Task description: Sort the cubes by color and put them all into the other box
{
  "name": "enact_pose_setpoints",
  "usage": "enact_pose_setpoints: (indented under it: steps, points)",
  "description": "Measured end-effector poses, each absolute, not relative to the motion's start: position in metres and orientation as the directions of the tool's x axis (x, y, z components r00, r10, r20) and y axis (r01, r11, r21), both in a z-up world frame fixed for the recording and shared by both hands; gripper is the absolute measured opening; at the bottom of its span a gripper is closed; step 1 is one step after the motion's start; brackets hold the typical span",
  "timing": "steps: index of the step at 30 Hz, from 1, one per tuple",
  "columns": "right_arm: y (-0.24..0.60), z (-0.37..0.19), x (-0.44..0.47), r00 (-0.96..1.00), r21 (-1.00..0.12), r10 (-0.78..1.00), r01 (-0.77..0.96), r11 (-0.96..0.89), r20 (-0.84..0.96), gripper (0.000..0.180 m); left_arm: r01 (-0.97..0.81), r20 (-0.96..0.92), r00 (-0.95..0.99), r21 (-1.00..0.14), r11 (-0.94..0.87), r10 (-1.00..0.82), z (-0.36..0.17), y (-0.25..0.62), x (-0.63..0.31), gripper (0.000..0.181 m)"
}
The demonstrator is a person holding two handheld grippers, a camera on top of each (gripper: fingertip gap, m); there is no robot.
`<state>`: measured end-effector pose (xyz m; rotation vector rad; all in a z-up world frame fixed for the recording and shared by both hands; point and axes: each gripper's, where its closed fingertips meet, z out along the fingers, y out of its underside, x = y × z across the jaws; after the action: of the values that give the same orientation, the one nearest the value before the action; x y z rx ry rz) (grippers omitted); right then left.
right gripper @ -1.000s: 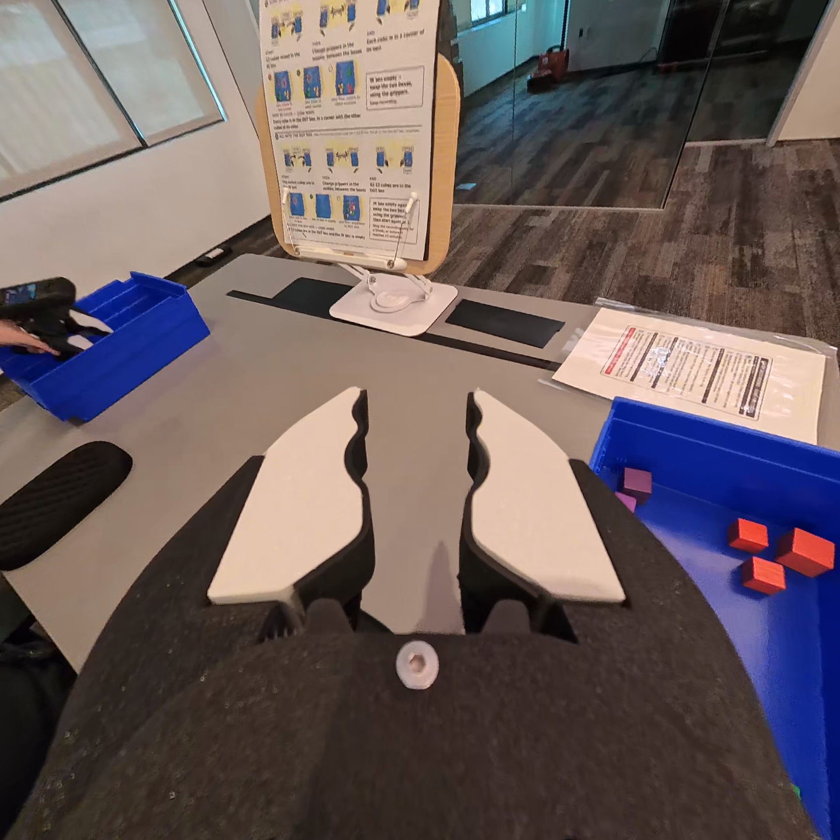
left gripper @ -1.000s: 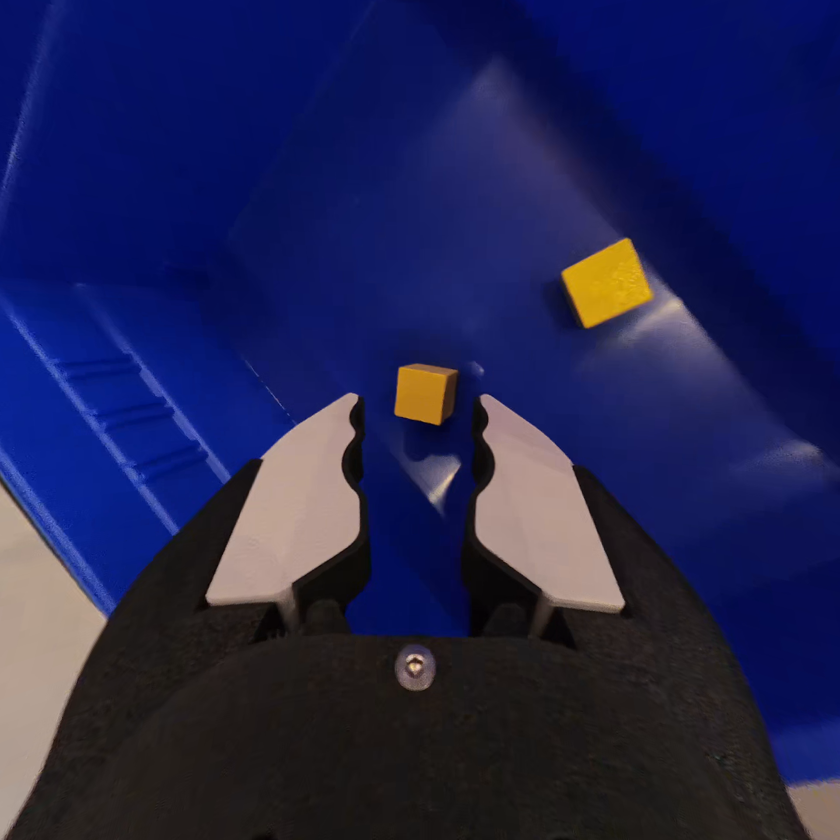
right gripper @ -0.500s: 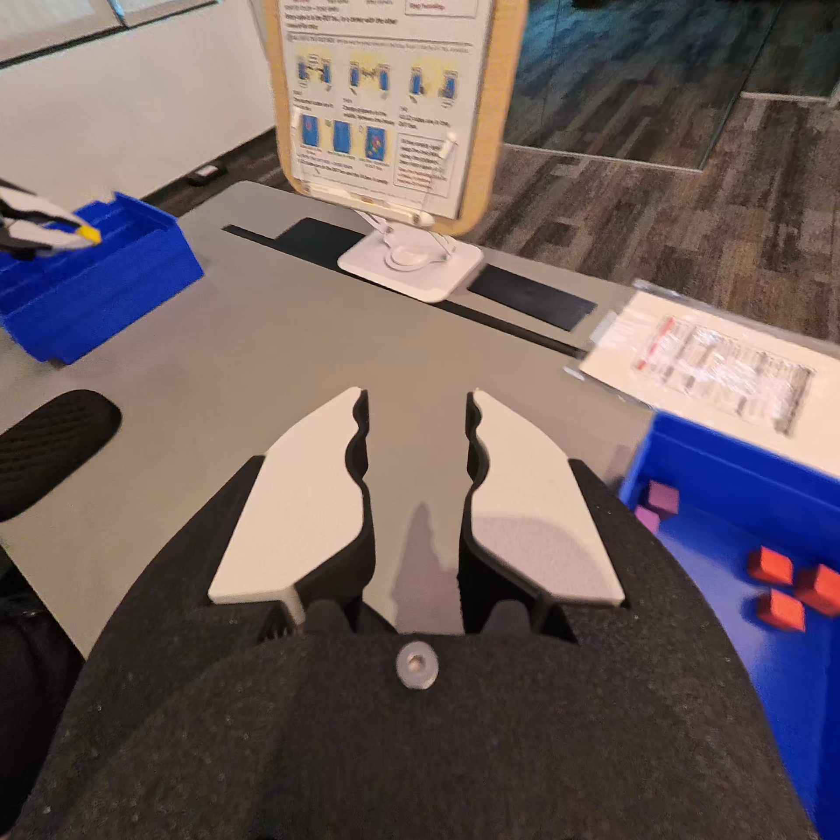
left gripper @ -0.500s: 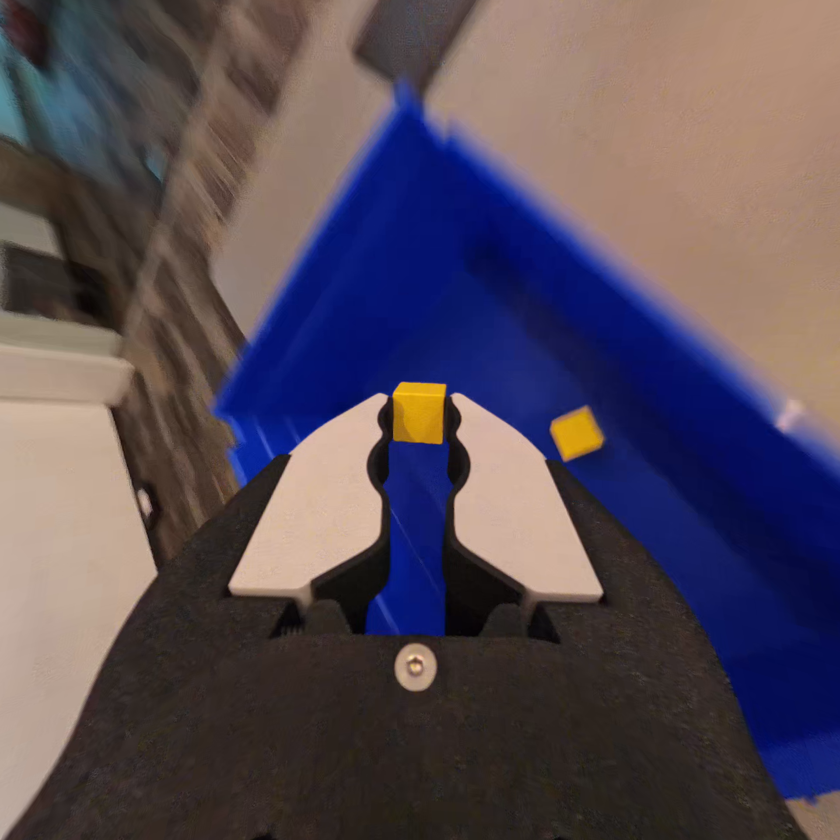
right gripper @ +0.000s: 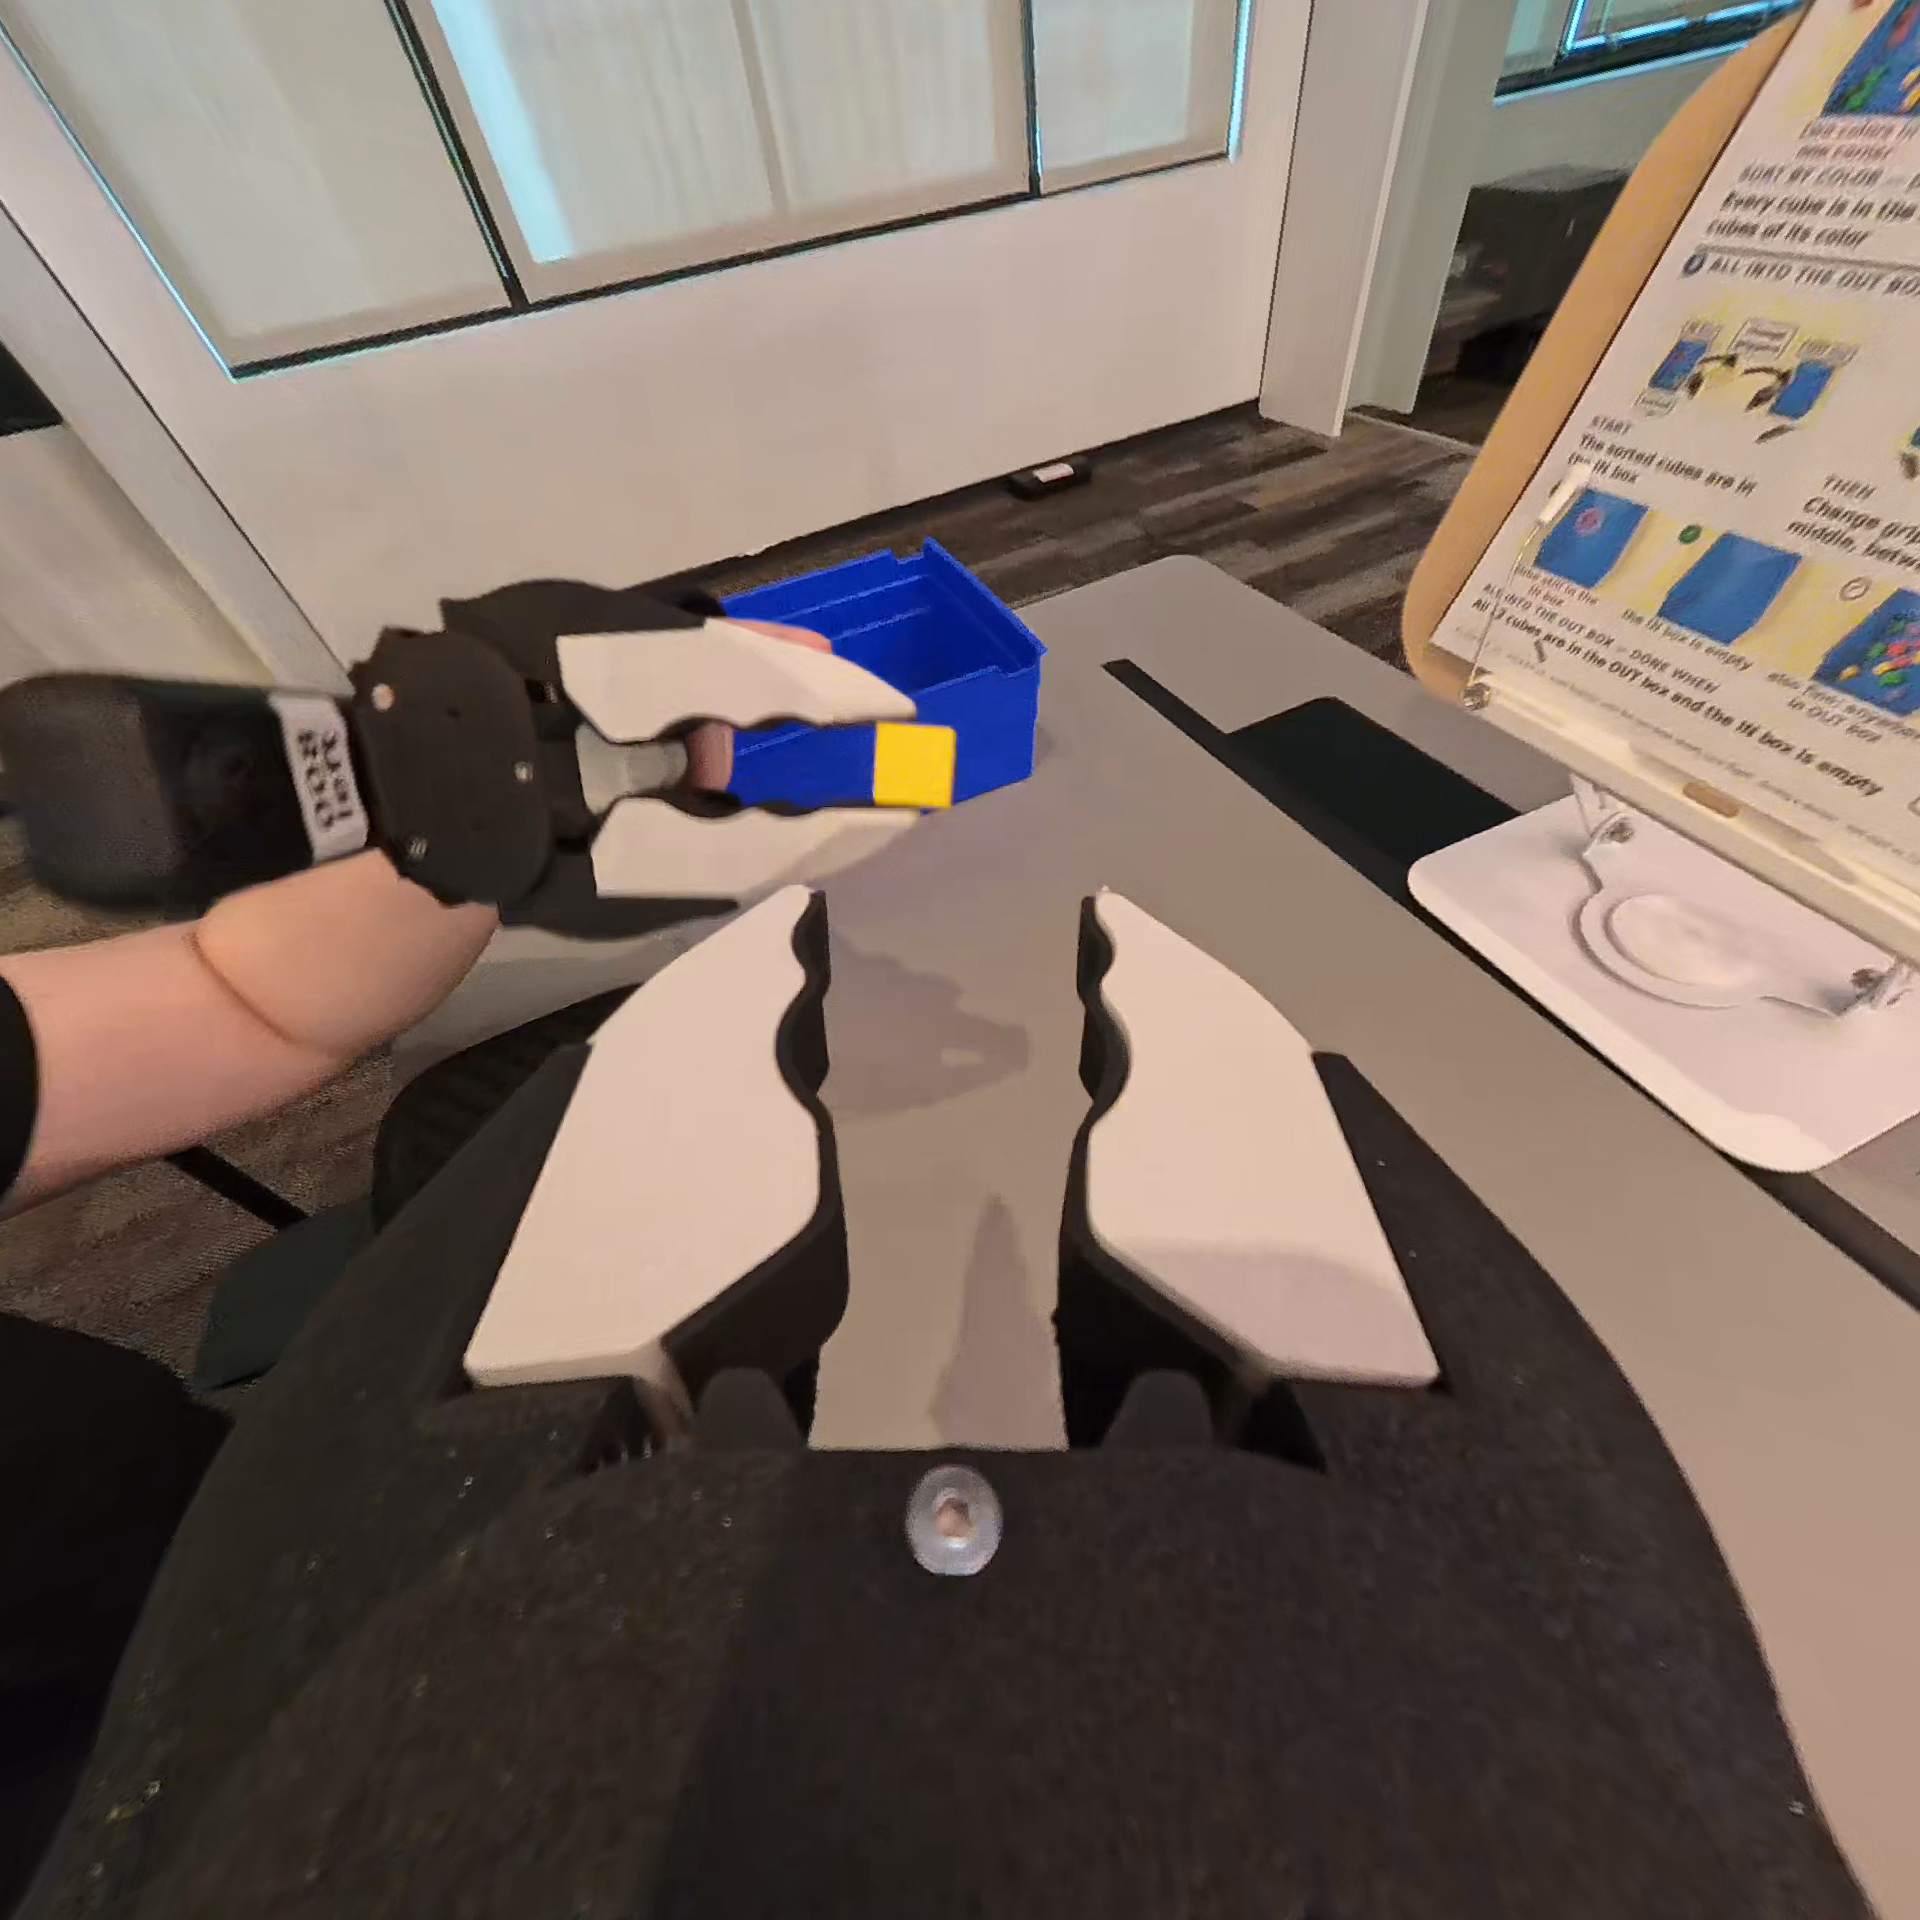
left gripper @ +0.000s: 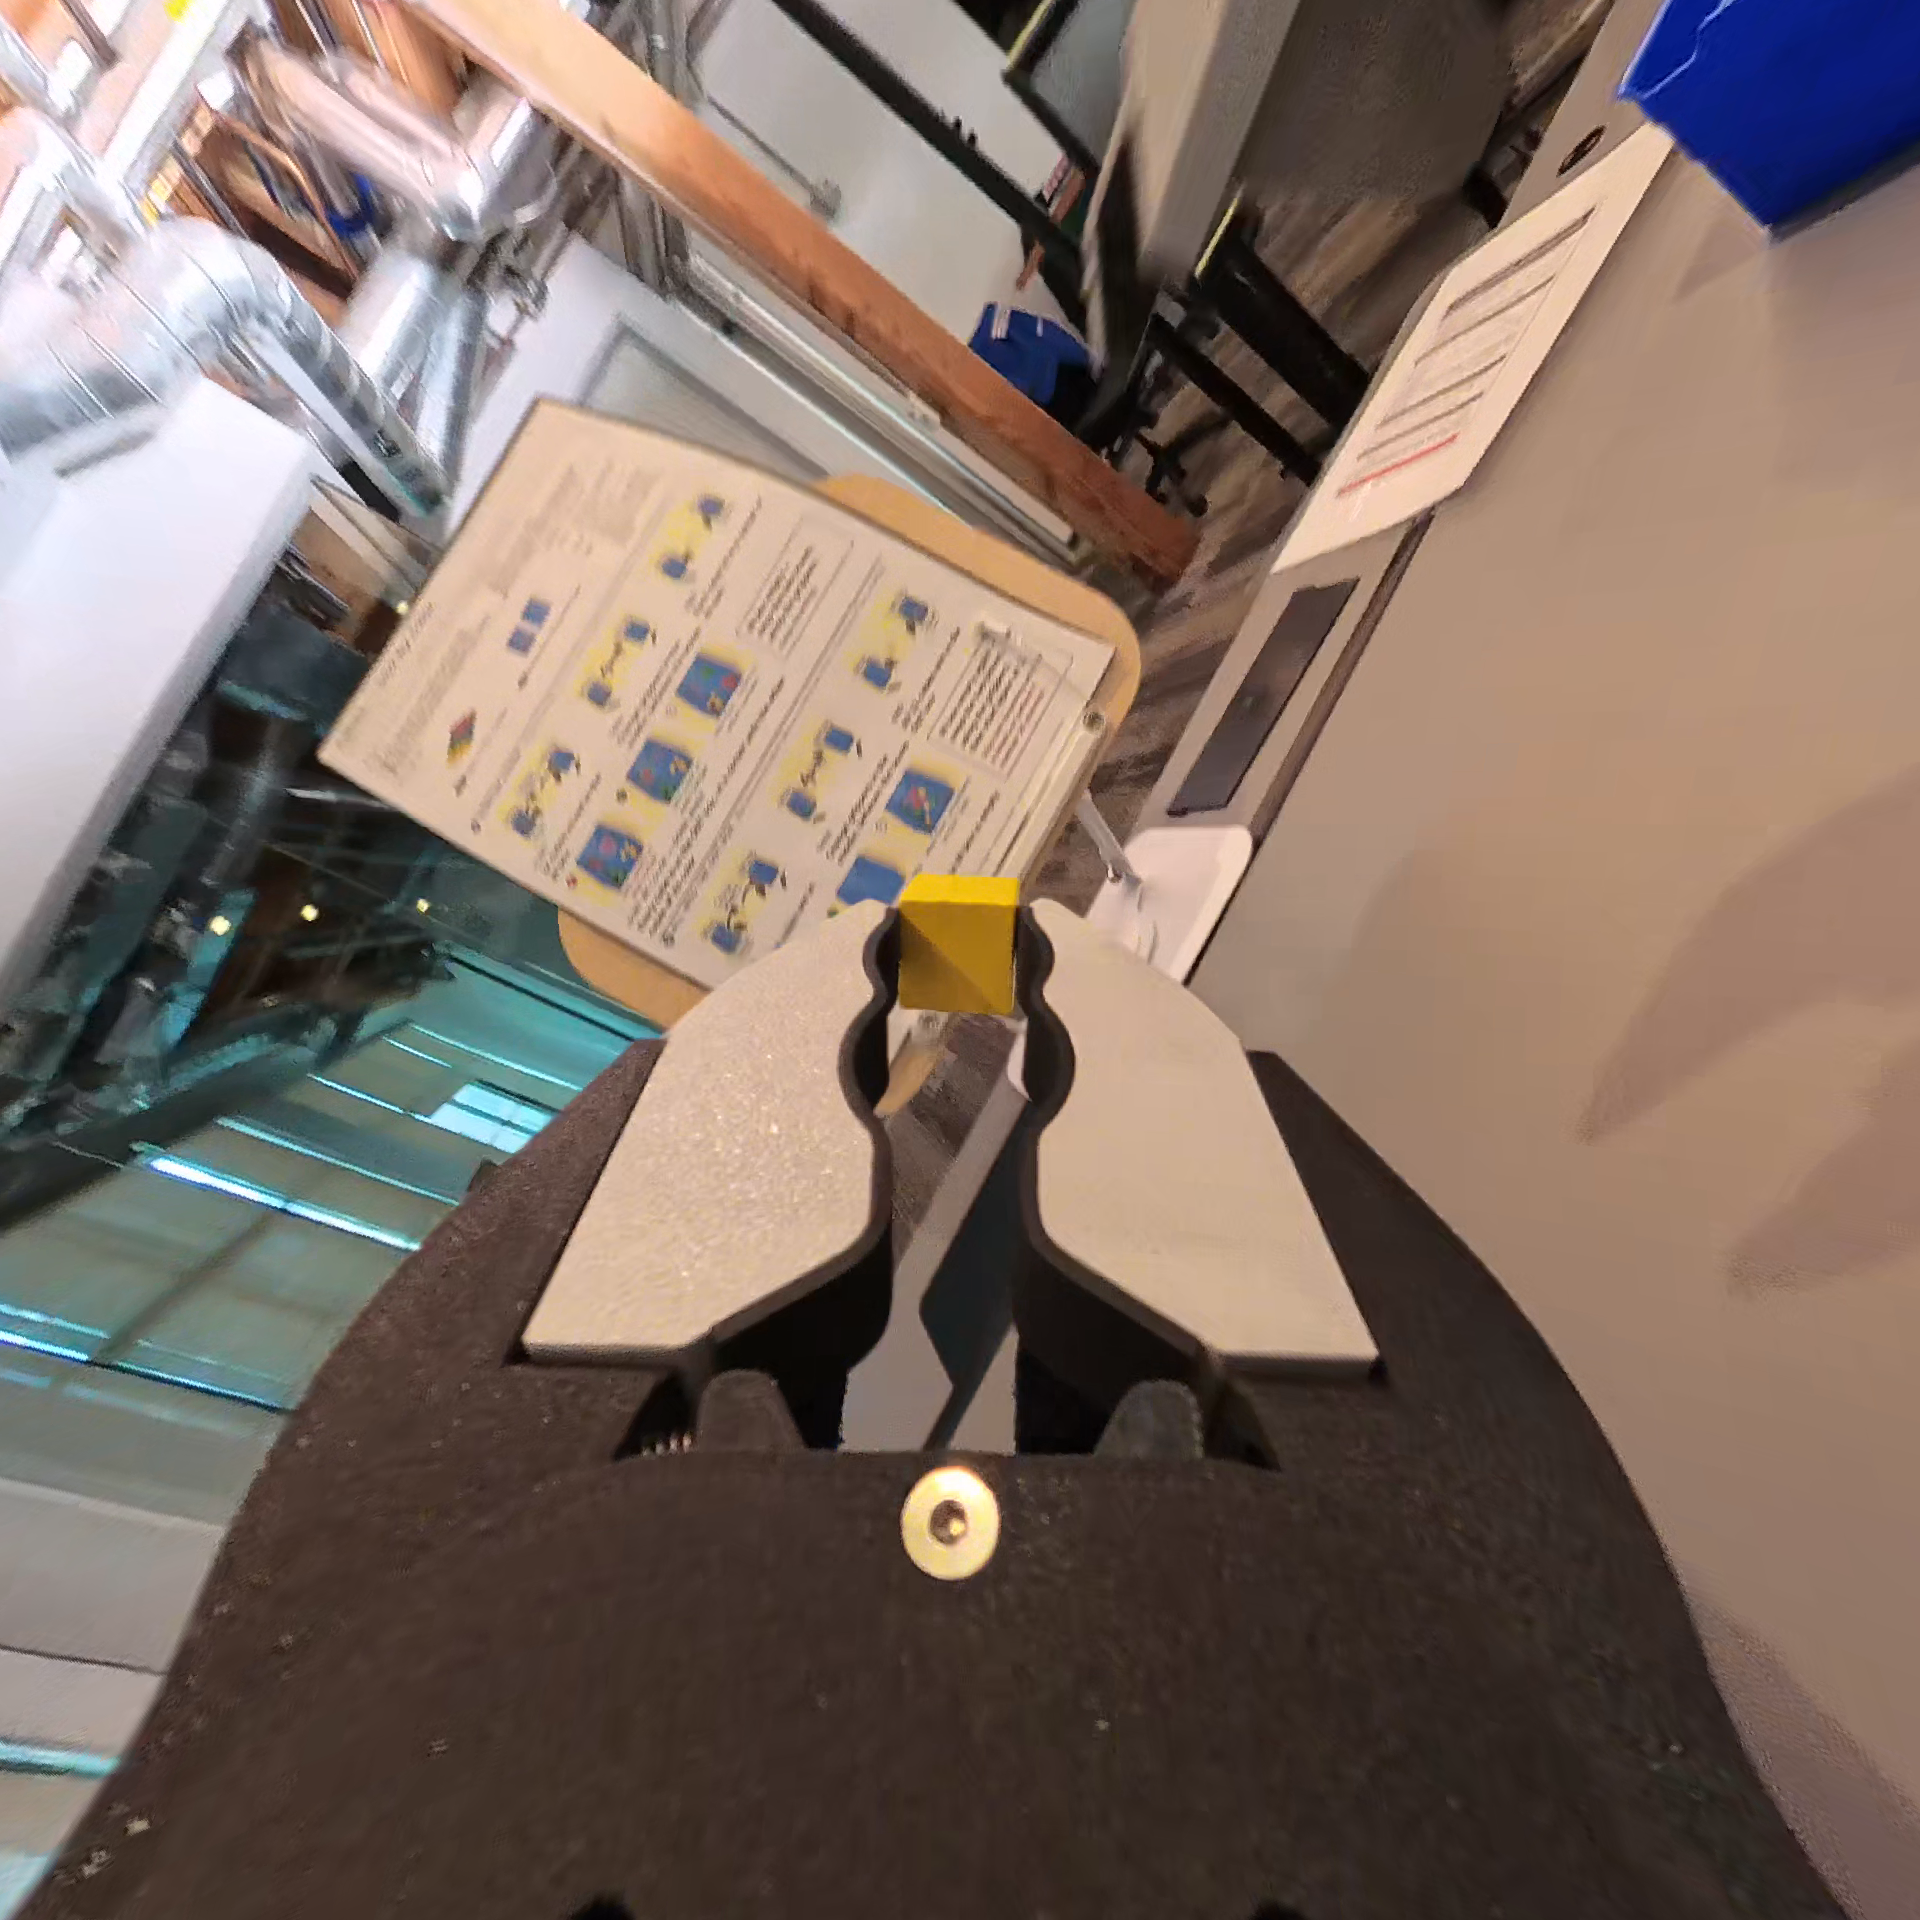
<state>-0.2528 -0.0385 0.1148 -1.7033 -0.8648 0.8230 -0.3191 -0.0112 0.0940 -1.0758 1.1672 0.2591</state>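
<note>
My left gripper (left gripper: 956,940) is shut on a yellow cube (left gripper: 956,945) held at its fingertips, in the air above the grey table (left gripper: 1662,727). The right wrist view shows that same gripper (right gripper: 904,764) with the yellow cube (right gripper: 912,766), held by a hand in front of a blue box (right gripper: 935,644) at the table's far left. My right gripper (right gripper: 951,914) is open and empty, above the table and just right of the left one. A corner of the other blue box (left gripper: 1797,94) shows at the top right of the left wrist view.
An instruction board on a white stand (right gripper: 1704,987) stands at the back of the table, also in the left wrist view (left gripper: 748,707). A printed sheet (left gripper: 1455,374) lies near the far box. A black strip (right gripper: 1351,769) runs across the table.
My left gripper closed on a yellow cube in the blue box, lifted it out and swung toward the table's middle. My right gripper turned left toward it, staying open.
</note>
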Motion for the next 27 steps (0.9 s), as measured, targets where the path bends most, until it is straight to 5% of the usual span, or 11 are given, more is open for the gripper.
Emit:
enact_pose_setpoints:
  steps: [8, 13, 22, 27]
  points:
    - [-0.026, 0.075, -0.266, 0.522, -0.901, 0.825, 0.221, -0.374, -0.215, 0.052, -0.639, -0.859, 0.328, -0.508, 0.578, -0.392, 0.082, -0.029, -0.262, 0.021]
    - [-0.030, 0.070, -0.270, 0.438, -0.880, 0.849, 0.219, -0.421, -0.297, 0.022, -0.631, -0.860, 0.312, -0.506, 0.588, -0.404, 0.082, -0.031, -0.249, 0.021]
    - [-0.025, 0.081, -0.217, 0.505, -0.870, 0.835, 0.289, -0.400, -0.217, 0.022, -0.559, -0.759, 0.429, -0.649, 0.517, -0.489, 0.081, -0.035, -0.252, 0.029]
    - [-0.053, 0.107, -0.059, 0.748, -0.857, 0.663, 0.325, -0.400, -0.026, 0.022, -0.483, -0.550, 0.469, -0.815, 0.321, -0.691, 0.034, -0.041, -0.273, 0.022]
